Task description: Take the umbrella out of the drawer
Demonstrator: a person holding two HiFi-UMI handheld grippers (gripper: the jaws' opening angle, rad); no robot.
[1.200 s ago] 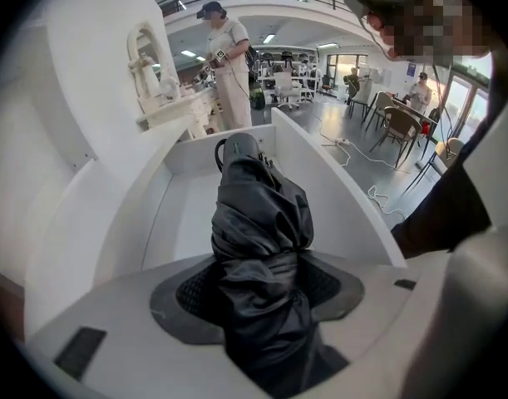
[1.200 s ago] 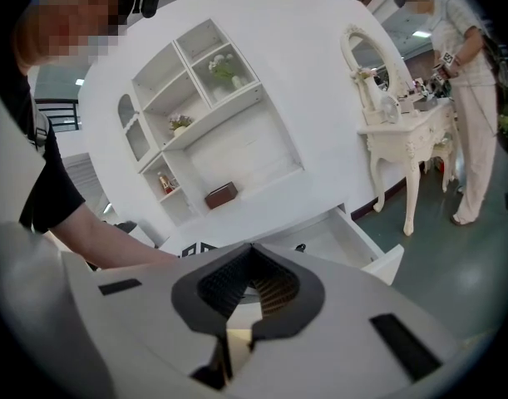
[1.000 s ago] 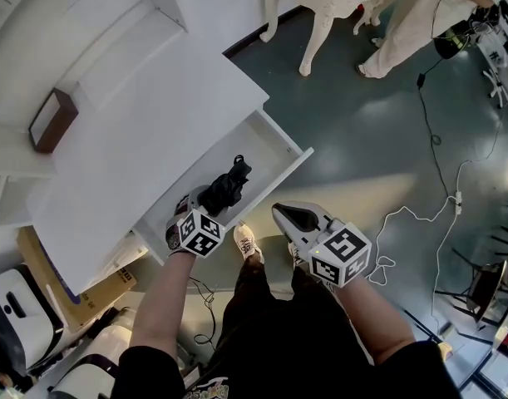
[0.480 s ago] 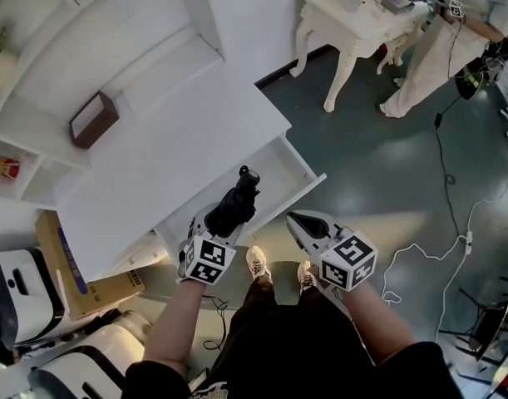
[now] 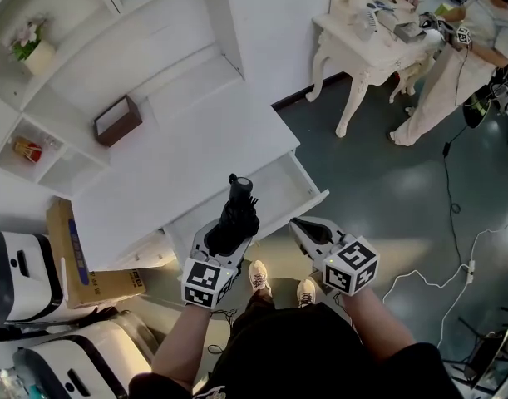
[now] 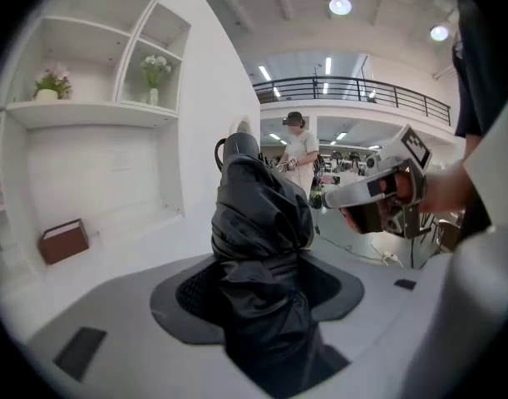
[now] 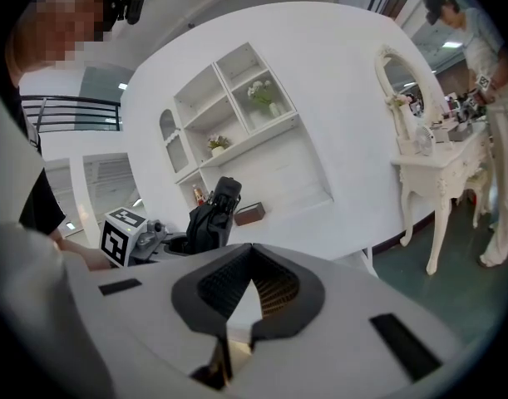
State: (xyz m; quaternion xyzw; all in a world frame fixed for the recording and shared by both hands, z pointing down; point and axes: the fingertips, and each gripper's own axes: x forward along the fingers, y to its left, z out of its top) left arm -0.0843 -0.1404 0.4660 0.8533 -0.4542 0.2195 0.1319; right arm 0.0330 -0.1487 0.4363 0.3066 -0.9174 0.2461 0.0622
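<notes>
A folded black umbrella (image 5: 234,220) stands upright, held clear above the open white drawer (image 5: 278,191). My left gripper (image 5: 221,238) is shut on its lower part, and the umbrella (image 6: 258,248) fills the space between the jaws in the left gripper view. Its handle end (image 6: 239,147) points up. My right gripper (image 5: 304,230) hovers to the right of the drawer's front edge, shut with nothing in it. The right gripper view catches the umbrella (image 7: 212,214) and the left gripper (image 7: 166,241) off to the left.
A white desk top (image 5: 179,165) lies behind the drawer, with a brown box (image 5: 118,120) on its back ledge and shelves above. A cardboard box (image 5: 71,256) and white machines (image 5: 25,273) stand at the left. A white dressing table (image 5: 370,44) and a person (image 5: 461,65) are at the right.
My left gripper has lifted the umbrella up out of the drawer and turned it upright. The head view has shifted, showing more of the shelves. The right gripper stays beside the drawer.
</notes>
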